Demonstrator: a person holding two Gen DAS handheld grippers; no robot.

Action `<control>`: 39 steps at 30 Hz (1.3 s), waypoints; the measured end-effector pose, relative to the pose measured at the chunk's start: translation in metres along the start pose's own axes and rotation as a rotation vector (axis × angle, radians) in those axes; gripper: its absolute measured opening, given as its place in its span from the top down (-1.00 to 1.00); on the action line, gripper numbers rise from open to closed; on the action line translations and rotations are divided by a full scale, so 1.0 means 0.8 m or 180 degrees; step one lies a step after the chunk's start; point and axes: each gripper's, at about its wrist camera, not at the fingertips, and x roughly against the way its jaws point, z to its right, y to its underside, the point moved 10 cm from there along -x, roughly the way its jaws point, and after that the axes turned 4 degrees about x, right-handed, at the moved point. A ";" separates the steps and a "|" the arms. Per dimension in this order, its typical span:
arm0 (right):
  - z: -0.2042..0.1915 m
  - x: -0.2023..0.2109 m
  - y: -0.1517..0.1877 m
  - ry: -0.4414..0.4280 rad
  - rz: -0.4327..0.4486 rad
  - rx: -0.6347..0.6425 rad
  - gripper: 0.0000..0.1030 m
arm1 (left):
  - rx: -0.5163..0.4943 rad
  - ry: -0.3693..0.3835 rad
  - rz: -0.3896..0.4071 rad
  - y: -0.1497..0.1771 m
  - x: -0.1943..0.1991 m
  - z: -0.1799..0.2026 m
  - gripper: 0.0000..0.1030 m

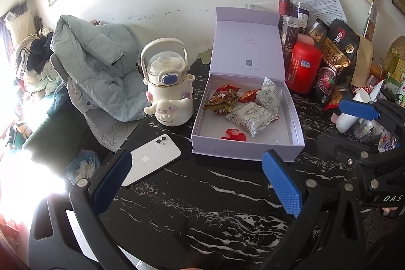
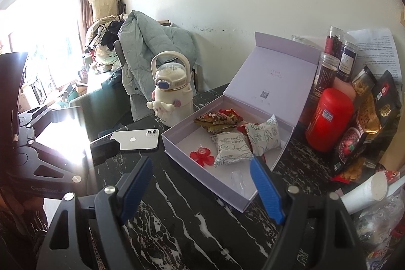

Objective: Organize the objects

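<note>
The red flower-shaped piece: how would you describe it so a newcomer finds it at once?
Find the open lilac box on the black marble table, right of the cream kettle-shaped bottle. Near the box's front wall lies the red flower-shaped piece, apart from the snack packets. It alone is small, glossy and unwrapped.

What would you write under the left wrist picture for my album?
Open tongs hover over a black marble table, facing a snack-filled lavender box, white phone and cartoon bottle.

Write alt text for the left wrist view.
An open lavender gift box holding wrapped snacks sits on a black marble table, beyond the open, empty left gripper. A white phone lies face down left of it, a cream cartoon bottle behind.
</note>
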 end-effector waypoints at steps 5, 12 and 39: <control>0.001 -0.004 0.001 0.0010 -0.0030 0.0000 -0.56 | 0.0005 -0.0007 -0.0019 0.002 -0.003 -0.002 -1.00; 0.000 -0.009 0.003 0.0017 -0.0062 0.0011 -0.56 | -0.0006 0.0010 -0.0040 0.004 -0.008 -0.002 -1.00; -0.002 -0.019 0.010 0.0055 -0.0172 0.0051 -0.56 | -0.0040 -0.0051 -0.0050 0.011 -0.012 -0.006 -1.00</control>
